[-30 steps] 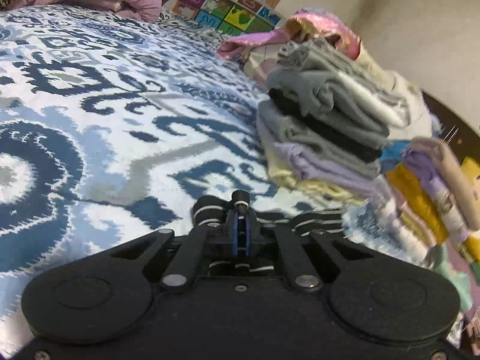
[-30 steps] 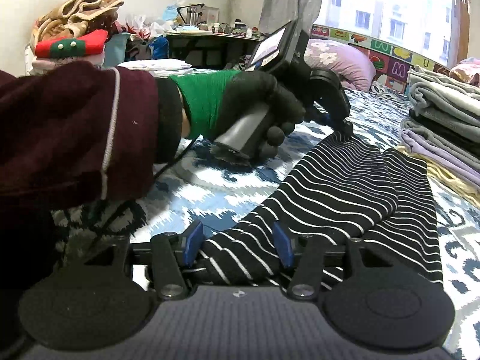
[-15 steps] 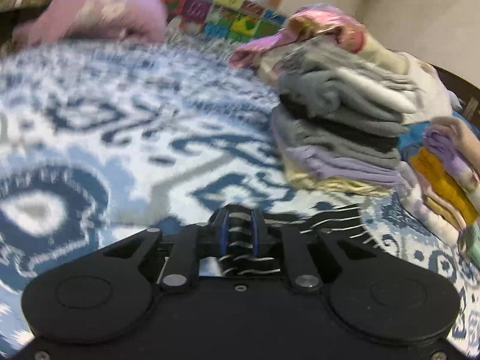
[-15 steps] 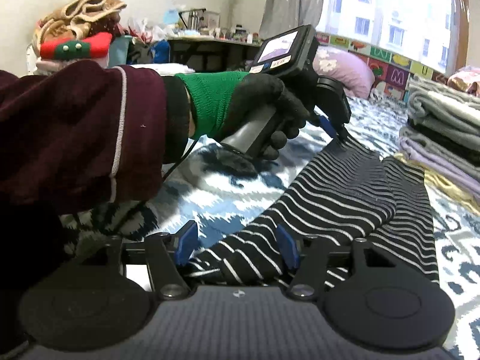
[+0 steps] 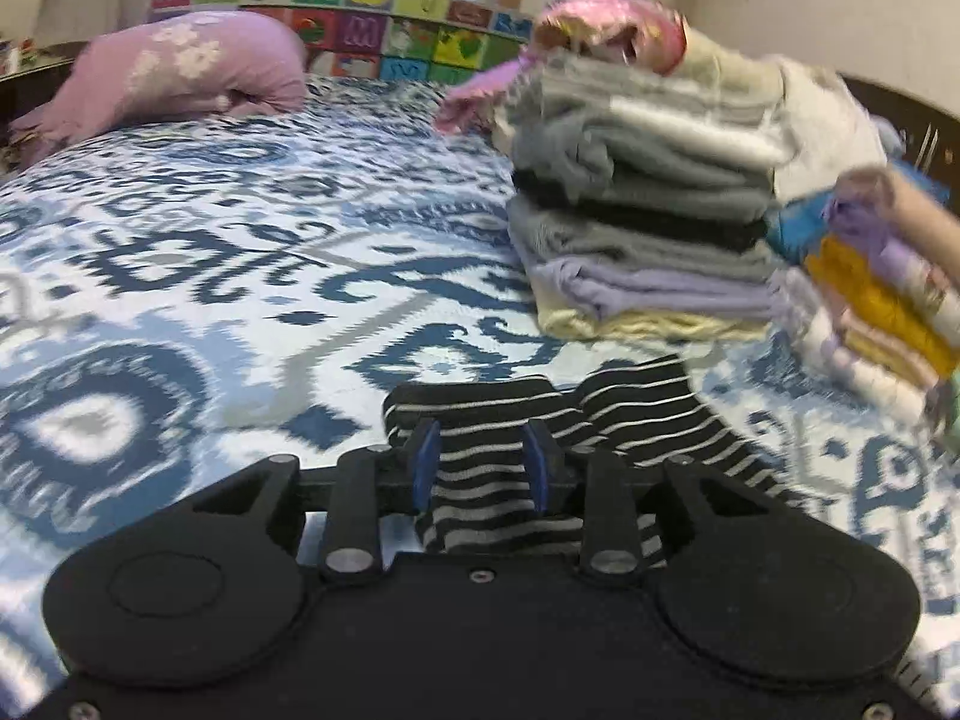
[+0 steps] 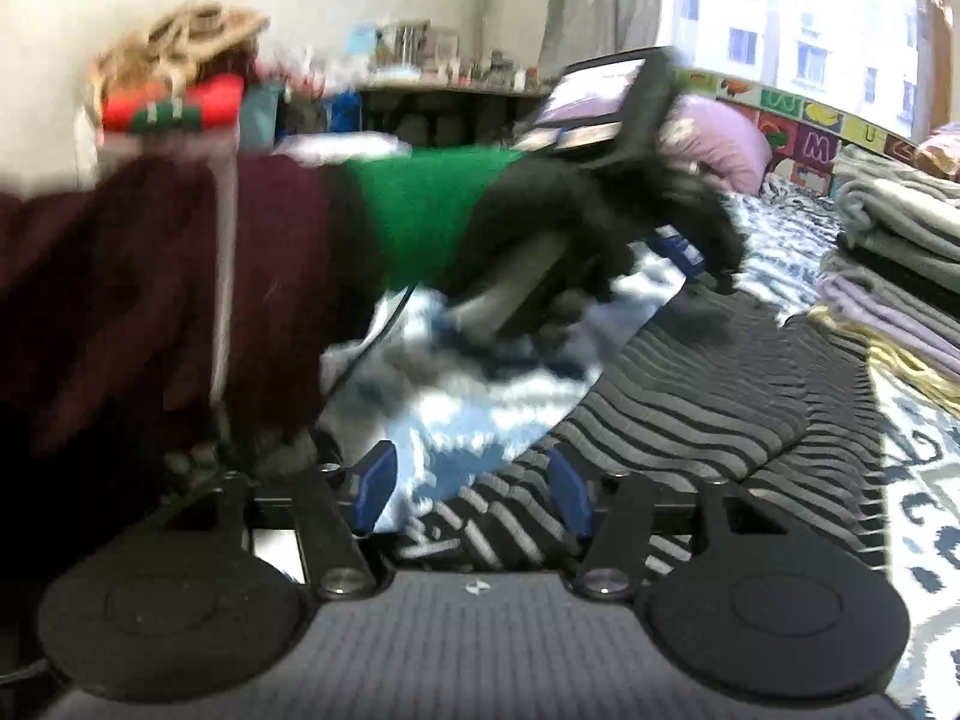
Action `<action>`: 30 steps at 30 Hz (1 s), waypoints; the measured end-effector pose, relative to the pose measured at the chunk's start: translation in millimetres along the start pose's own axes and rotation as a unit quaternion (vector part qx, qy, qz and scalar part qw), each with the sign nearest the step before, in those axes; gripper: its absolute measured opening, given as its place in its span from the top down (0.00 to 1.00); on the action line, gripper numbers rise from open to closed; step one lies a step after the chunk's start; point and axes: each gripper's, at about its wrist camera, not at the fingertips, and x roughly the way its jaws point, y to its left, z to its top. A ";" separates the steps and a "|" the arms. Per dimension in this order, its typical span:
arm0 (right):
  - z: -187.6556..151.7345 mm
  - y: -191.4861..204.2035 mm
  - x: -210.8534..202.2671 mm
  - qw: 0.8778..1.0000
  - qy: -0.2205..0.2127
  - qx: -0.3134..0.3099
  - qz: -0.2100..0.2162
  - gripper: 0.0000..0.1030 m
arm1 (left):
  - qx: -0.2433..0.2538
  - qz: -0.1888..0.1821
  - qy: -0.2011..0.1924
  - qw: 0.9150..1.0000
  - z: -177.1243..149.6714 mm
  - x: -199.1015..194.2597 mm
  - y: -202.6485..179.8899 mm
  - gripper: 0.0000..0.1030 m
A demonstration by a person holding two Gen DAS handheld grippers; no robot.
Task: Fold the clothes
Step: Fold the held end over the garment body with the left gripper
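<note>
A black garment with thin white stripes (image 6: 720, 390) lies stretched along the blue-and-white bedspread (image 5: 180, 270). Its far end (image 5: 636, 420) rests flat on the bed under my left gripper (image 5: 482, 462). The left jaws are opening, with the striped cloth lying loose between the blue pads (image 5: 426, 462). A black-gloved hand with a green cuff (image 6: 432, 210) carries that left gripper (image 6: 690, 252) above the garment's far end. My right gripper (image 6: 471, 489) stands open at the near end, with cloth beside the right pad and bare bedspread showing by the left pad.
A tall stack of folded grey, black, lilac and yellow clothes (image 5: 636, 222) stands right of the garment, with a second colourful stack (image 5: 882, 300) beside it. A purple pillow (image 5: 180, 78) lies at the head of the bed. A dark red sleeve (image 6: 150, 276) fills the left of the right wrist view.
The left jaws, shut on the garment's corner a second ago, have parted and the cloth has dropped onto the bed. The left hand has risen and swung. The right gripper stays put.
</note>
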 end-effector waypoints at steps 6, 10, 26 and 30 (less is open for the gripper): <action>-7.5 -76.7 -64.5 0.979 -0.036 0.192 -0.049 0.47 | -0.107 -0.010 0.026 0.994 -39.6 -71.5 -6.6 0.60; -58.5 -133.8 -90.3 0.926 -0.035 0.371 -0.063 0.47 | -0.157 -0.019 0.067 0.985 -81.4 -110.3 -18.4 0.58; -103.8 -132.9 -89.9 0.907 -0.019 0.417 -0.064 0.53 | -0.196 -0.008 0.082 0.977 -143.2 -142.7 -41.3 0.97; -98.6 -130.3 -92.0 0.914 -0.018 0.398 -0.081 0.53 | -0.198 -0.013 0.075 0.977 -136.9 -147.9 -42.1 0.96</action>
